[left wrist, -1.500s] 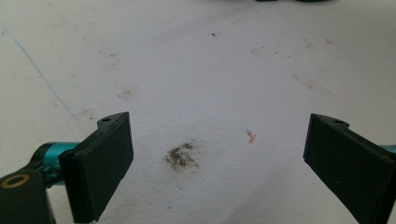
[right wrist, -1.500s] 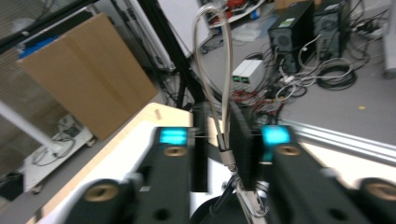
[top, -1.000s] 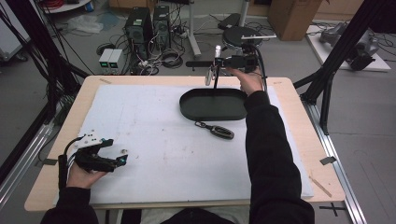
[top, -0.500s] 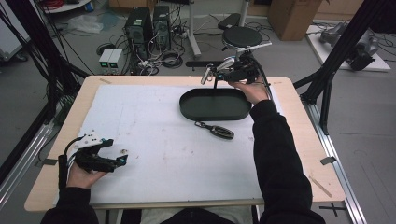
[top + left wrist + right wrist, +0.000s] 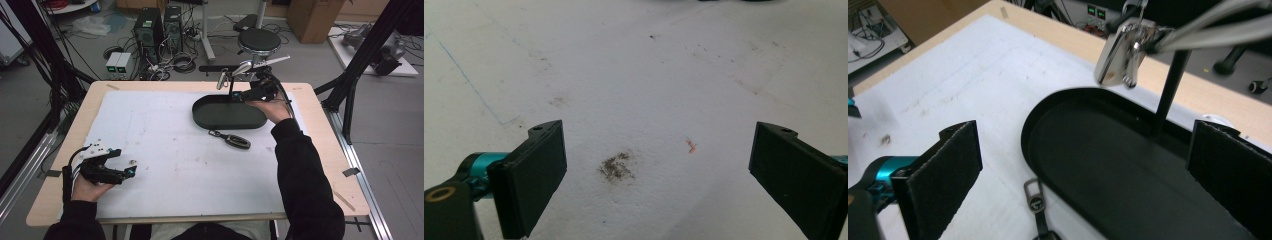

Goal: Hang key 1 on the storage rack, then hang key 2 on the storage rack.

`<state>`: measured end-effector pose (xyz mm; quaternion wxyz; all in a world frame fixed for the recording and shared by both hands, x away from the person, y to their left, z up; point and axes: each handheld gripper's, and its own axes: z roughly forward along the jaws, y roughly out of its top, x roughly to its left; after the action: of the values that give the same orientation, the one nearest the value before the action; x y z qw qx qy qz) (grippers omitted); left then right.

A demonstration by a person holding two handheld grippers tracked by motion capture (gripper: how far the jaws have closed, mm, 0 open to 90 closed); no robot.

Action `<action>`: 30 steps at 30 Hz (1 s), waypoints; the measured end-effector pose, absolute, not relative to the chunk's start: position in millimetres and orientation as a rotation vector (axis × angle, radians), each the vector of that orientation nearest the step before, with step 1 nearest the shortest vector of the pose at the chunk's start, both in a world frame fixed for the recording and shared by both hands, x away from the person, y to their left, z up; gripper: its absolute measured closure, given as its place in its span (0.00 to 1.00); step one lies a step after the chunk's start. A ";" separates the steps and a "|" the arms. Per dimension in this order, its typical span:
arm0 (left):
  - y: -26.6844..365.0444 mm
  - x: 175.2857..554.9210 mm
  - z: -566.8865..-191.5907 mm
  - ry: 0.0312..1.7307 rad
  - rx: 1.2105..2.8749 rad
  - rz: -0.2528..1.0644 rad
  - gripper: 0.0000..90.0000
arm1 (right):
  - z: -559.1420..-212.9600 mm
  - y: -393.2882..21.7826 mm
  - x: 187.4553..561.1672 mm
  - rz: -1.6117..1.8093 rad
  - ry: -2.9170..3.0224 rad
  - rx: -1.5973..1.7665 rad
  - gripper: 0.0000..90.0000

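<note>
Both grippers' jaws gape; right gripper [image 5: 250, 93] over black tray [image 5: 220, 120].

Computer towers [image 5: 159, 26] and a round stool [image 5: 259, 40] stand beyond the table [image 5: 320, 135].

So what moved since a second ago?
The right claw has pulled back from the stand's metal clip toward the person and now hangs open over the black tray's far rim, holding nothing. The left claw stayed open near the table's front left, and the car key stayed beside the tray.
</note>
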<state>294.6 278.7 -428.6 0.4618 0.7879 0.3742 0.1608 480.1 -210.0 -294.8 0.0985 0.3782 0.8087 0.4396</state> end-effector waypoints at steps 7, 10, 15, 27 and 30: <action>278.7 294.5 -428.5 0.919 1.944 0.396 0.10 | -313.9 -208.1 466.4 1.270 2.438 1.092 0.01; 278.2 294.5 -428.5 0.919 1.942 0.397 0.10 | -323.8 -206.2 460.0 1.252 2.471 1.081 0.01; 277.5 294.9 -428.1 0.914 1.947 0.400 0.10 | -338.5 -202.2 452.1 1.220 2.507 1.064 0.01; 277.1 295.3 -428.3 0.916 1.944 0.394 0.10 | -356.8 -184.9 441.9 1.162 2.578 1.005 0.01; 277.3 295.5 -428.4 0.915 1.947 0.393 0.10 | -363.7 -181.5 441.3 1.145 2.599 1.004 0.01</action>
<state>295.5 277.3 -428.4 0.4596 0.7907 0.3715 0.1597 441.3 -181.5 -363.7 0.0645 0.3327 0.8610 0.3792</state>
